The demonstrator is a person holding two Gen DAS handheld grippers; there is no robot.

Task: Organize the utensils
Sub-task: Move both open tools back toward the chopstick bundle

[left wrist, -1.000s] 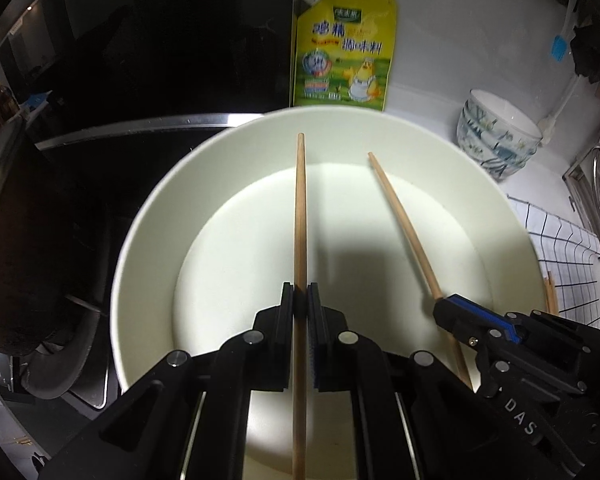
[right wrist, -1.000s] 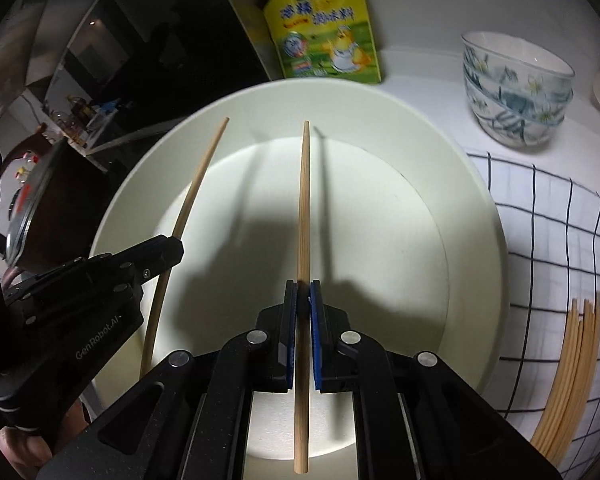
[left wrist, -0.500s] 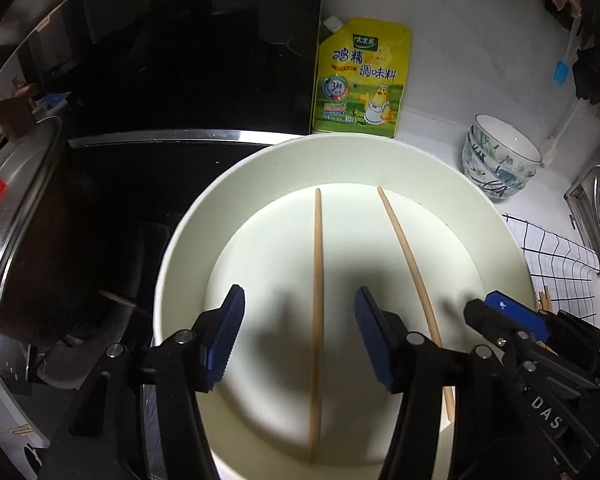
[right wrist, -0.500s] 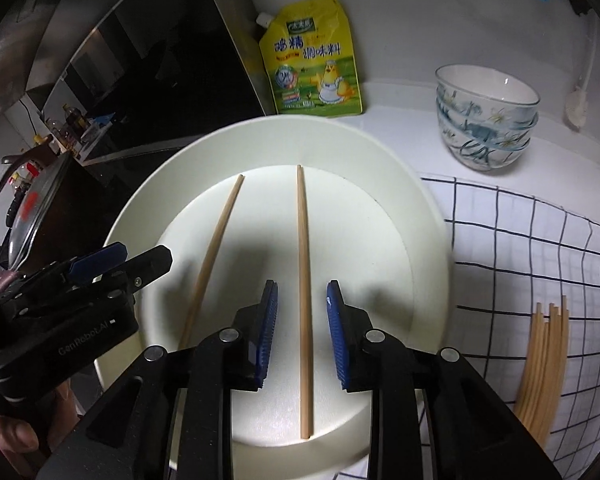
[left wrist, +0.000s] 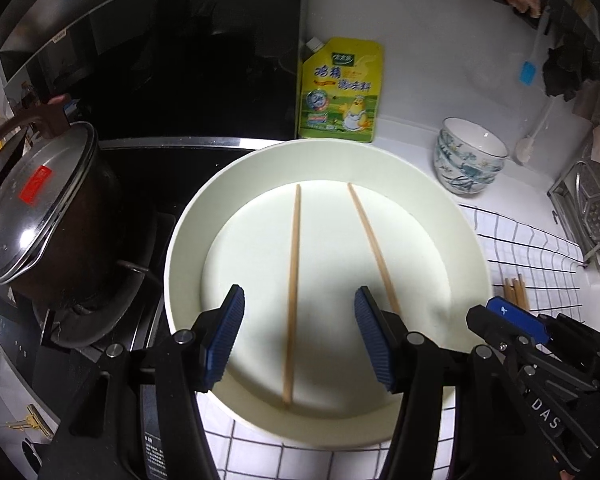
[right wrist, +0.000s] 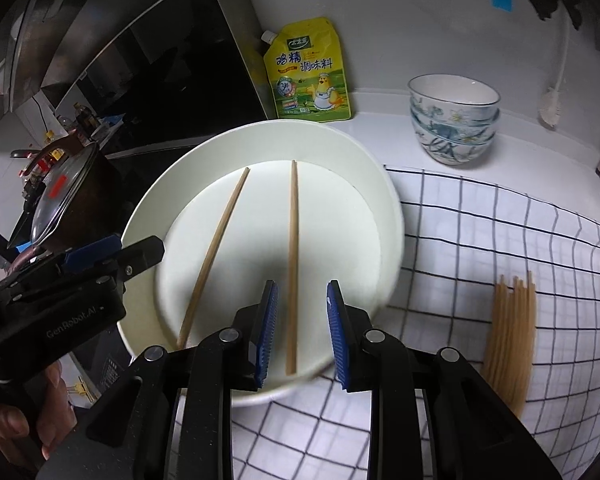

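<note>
Open room lies over the checked cloth at the right of the right wrist view, broken only by the chopstick bundle at lower right. The white basin fills mid-frame, two loose chopsticks lying apart inside it. At left the lidded pot stands close, perhaps touching the rim. Along the top, the yellow pouch and stacked bowls narrow the worktop against the wall.

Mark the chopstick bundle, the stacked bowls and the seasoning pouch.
chopstick bundle [right wrist: 510,340]: right wrist view, mid-length.
stacked bowls [right wrist: 454,124]: right wrist view, painted outer wall.
seasoning pouch [left wrist: 342,90]: left wrist view, front label.
</note>
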